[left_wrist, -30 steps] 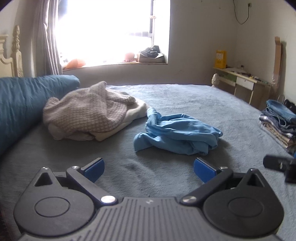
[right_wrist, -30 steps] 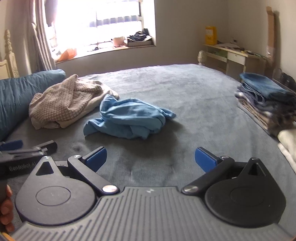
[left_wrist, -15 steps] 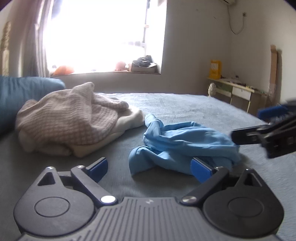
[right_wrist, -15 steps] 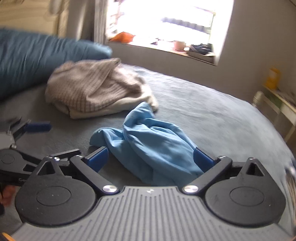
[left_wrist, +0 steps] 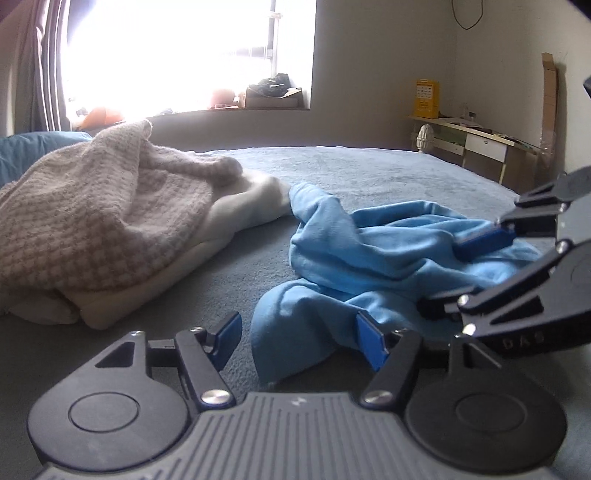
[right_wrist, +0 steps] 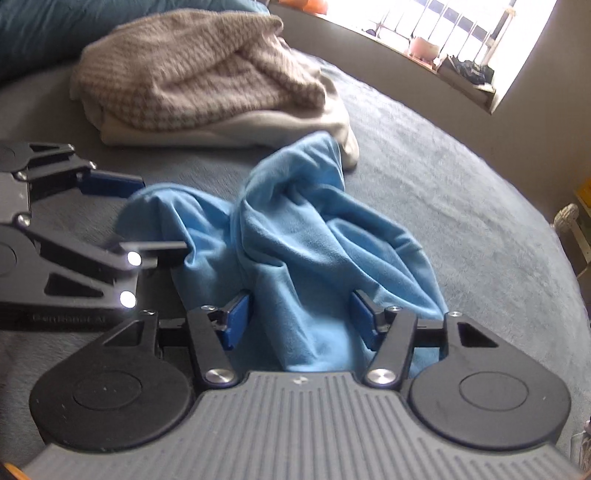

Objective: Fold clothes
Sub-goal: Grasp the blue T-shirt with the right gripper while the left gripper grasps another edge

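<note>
A crumpled light-blue garment (left_wrist: 373, 258) lies on the grey bed cover (left_wrist: 332, 166); it also shows in the right wrist view (right_wrist: 295, 240). My left gripper (left_wrist: 301, 341) is open, with the garment's near corner between its blue pads. My right gripper (right_wrist: 301, 319) is open and straddles a fold of the garment at its near edge. In the left wrist view the right gripper (left_wrist: 458, 273) reaches in from the right onto the cloth. In the right wrist view the left gripper (right_wrist: 159, 214) sits at the garment's left edge.
A heap of beige checked knit and cream clothes (left_wrist: 110, 221) lies left of the blue garment, also in the right wrist view (right_wrist: 207, 74). A blue pillow (right_wrist: 55, 26) is behind it. A window sill (left_wrist: 240, 107) and a desk (left_wrist: 476, 140) stand beyond the bed.
Both grippers have moved forward and down onto the blue garment, from either side. The garment now lies between the open jaws of each.
</note>
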Tool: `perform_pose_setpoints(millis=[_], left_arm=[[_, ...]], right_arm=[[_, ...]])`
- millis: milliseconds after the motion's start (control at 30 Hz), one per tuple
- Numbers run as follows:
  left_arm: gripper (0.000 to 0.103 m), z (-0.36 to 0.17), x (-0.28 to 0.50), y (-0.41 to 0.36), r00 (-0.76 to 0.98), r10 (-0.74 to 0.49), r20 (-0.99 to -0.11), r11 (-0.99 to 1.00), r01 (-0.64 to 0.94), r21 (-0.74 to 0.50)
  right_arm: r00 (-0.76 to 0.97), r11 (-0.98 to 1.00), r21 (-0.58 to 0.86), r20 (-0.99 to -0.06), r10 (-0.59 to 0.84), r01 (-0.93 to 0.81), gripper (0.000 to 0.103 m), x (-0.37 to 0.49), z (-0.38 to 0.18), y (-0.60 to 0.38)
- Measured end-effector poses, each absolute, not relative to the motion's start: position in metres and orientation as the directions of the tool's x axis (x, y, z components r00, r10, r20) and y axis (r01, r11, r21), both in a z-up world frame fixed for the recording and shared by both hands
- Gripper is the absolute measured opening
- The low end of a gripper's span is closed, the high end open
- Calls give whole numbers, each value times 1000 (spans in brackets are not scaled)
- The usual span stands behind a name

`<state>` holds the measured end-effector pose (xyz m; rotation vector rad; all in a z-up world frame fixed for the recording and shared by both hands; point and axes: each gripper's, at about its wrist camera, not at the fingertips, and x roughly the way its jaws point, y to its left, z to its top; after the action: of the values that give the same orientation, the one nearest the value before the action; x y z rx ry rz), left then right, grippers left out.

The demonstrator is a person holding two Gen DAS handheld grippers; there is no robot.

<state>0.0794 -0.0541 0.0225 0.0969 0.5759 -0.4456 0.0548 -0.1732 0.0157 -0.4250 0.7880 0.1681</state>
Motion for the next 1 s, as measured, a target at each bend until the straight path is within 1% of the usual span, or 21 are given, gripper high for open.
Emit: perform_pose_setpoints(millis=[33,67,100,133,167,200,233,267,300,400,567,767,833,900,1000], left_arm=[[68,20,83,-56,742,-379,-553,901,432,-38],[64,17,86,-59,738,-378,-559,901,431,-41],[54,16,87,-60,734,-379,-563,901,431,-45],[49,15,87,-61,734,-383,-561,901,431,-51],[35,15,87,-62,735,-386,-558,901,430,-58],[27,17,85,-63,738,-388,-553,901,429,-60],[10,18,84,-64,742,-388,-547,902,427,-61],[6,20,80,-65,749,-387,-538,904,424,-61],[5,23,76,-66,757,-386,-527,905,420,-60],[5,36,62,-61,781,-398,-481,907,413,-78],[4,71,31,-48,805,-446,-392,891,441,-108],[4,118,-18,-34,820,-506,-268,861,499,-100],[4,134,-35,-23,825,-517,-229,855,509,-96],[4,145,-52,-7,824,-525,-213,850,516,-102],[4,152,-76,16,818,-534,-213,844,528,-91]], right_arm=[[698,902,-313,-716,-19,-297,52,56,15,-173],[698,902,-319,-716,-28,-291,50,56,15,-174],[699,903,-324,-714,-36,-284,43,57,15,-174],[705,910,-322,-708,-47,-263,32,56,19,-175],[712,920,-314,-700,-57,-236,26,54,24,-178],[719,931,-297,-693,-58,-211,20,53,29,-182],[727,944,-272,-684,-52,-188,13,50,34,-186],[738,954,-251,-673,-49,-165,10,46,39,-190],[749,961,-237,-660,-50,-145,7,39,46,-194],[782,978,-192,-621,-53,-86,4,17,67,-206],[831,994,-109,-553,-67,7,2,-20,102,-227],[878,994,3,-468,-96,110,2,-66,144,-252],[888,987,65,-448,-104,148,1,-93,155,-265],[897,975,126,-427,-114,184,1,-121,167,-277],[904,945,226,-407,-130,237,1,-167,181,-299]])
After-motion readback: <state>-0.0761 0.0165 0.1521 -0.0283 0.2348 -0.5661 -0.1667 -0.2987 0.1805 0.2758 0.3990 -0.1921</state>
